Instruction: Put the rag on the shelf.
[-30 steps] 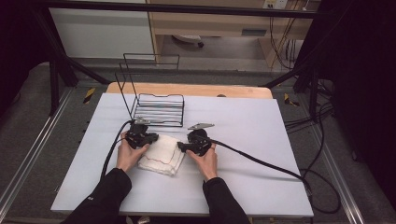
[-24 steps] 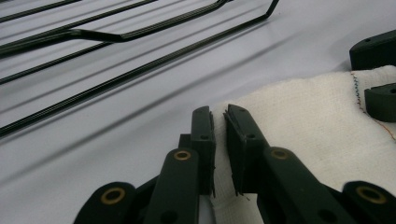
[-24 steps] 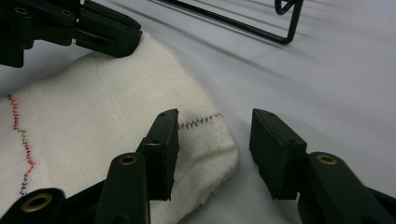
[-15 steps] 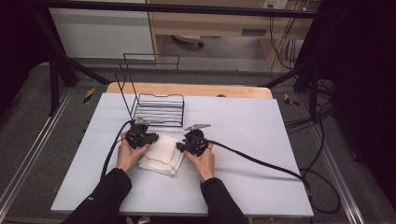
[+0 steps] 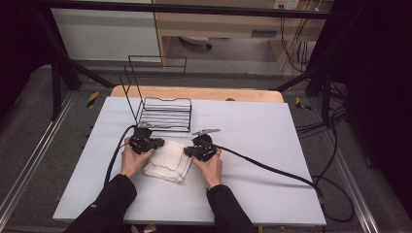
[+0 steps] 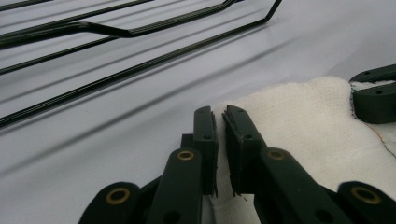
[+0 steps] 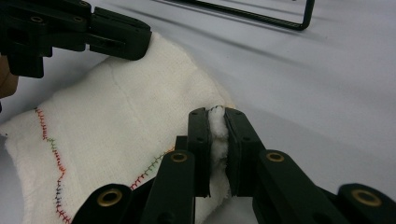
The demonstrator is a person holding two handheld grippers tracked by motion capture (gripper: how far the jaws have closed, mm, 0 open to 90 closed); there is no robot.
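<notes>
A folded white cloth (image 5: pixel 167 160) with a coloured stitched hem lies on the white table (image 5: pixel 252 145). My left gripper (image 5: pixel 154 144) pinches the cloth's far left corner; in the left gripper view the jaws of the left gripper (image 6: pixel 219 116) are closed on the cloth (image 6: pixel 303 126) edge. My right gripper (image 5: pixel 190 151) holds the far right corner. In the right gripper view the right gripper (image 7: pixel 215 114) has white cloth (image 7: pixel 116 112) bunched between its jaws, and the left gripper (image 7: pixel 116 37) shows at the upper left.
A black wire rack (image 5: pixel 163 114) stands just behind the cloth, close to both grippers; its base wires (image 6: pixel 116 51) cross the left gripper view. Cables (image 5: pixel 272 170) trail from the grippers across the table. The table's wooden edge (image 5: pixel 194 92) lies beyond the rack.
The right gripper has moved slightly left and toward the person along the cloth's edge. The left gripper and the cloth have hardly moved.
</notes>
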